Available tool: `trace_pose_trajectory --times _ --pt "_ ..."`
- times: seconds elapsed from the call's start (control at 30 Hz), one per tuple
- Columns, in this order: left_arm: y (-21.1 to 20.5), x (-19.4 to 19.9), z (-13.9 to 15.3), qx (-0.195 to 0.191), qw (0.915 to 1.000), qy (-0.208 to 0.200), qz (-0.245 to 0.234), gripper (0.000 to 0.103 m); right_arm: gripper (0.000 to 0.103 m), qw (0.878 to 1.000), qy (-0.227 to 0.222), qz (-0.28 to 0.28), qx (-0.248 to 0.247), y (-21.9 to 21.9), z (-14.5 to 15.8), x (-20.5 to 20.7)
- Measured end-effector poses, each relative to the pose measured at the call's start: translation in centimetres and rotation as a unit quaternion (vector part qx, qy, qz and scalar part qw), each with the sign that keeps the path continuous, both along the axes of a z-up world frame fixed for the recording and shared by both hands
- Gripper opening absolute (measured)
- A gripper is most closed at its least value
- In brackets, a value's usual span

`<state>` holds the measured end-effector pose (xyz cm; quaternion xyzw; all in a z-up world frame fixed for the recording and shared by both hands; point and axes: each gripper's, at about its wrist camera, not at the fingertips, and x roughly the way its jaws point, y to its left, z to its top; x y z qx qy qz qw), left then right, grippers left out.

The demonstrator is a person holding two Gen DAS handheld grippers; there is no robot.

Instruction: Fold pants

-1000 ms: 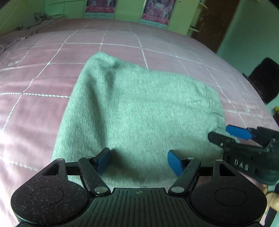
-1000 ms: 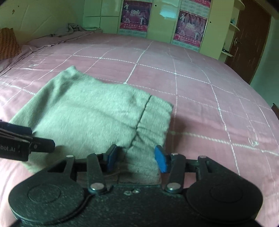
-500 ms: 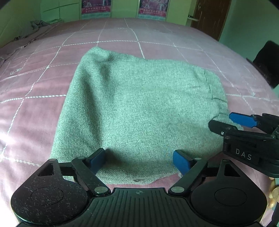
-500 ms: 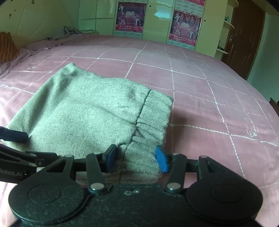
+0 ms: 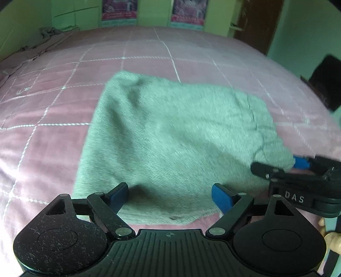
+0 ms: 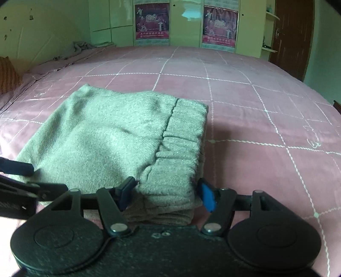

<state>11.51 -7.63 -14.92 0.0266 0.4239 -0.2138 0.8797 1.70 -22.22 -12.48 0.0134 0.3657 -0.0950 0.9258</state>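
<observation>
One pair of grey pants [image 5: 177, 136] lies on the pink bed [image 6: 266, 110], already doubled into a thick rectangle with the gathered waistband [image 6: 181, 149] along its 3 o'clock edge in the right wrist view; the stack of layers shows at the near corner. By the look of it the main folds are made, and the step in hand is either a last fold or squaring the bundle. The left gripper [image 5: 170, 194] hovers at the near hem, at 6 o'clock in its own view, its jaws spread wide with the cloth's edge lying between them but not pinched. The right gripper [image 6: 167, 192] sits at the waistband corner, jaws parted about as wide as the band, a blue pad on each side of the raised cloth; whether the pads press on it I cannot tell, though it seems more straddled than gripped. In the left view that corner, at 3 o'clock, looks lifted a little off the bed. The next move probably calls for both grippers to close on all the layers at once, not just the top one, then carry the near edge toward 12 o'clock evenly so the bundle stays square. Counted: one pair of pants, two grippers, two posters [image 6: 152, 20] on the far cupboards, one door [image 6: 292, 36] at 2 o'clock.
</observation>
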Motion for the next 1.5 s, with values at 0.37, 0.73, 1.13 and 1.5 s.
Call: trace_pose_trajectory --times 0.37,0.73,1.13,1.5 --pt "4.2 4.9 -0.3 -0.027 0.9975 0.029 0.059 0.085 0.061 0.999 -0.053 -0.002 0.007 -0.7 5.1 0.0" --pt "4.7 5.3 -1.3 -0.012 0.9975 0.032 0.062 0.085 0.055 0.999 0.003 0.039 -0.034 1.0 2.7 1.4" --pt "4.7 6.5 -2.6 -0.034 0.9955 0.058 0.067 0.085 0.076 0.999 0.008 0.015 0.027 -0.4 3.2 1.2" --pt "4.3 8.0 -3.3 -0.042 0.9955 0.067 0.052 0.091 0.093 0.988 0.046 -0.012 0.144 -4.5 1.2 2.6"
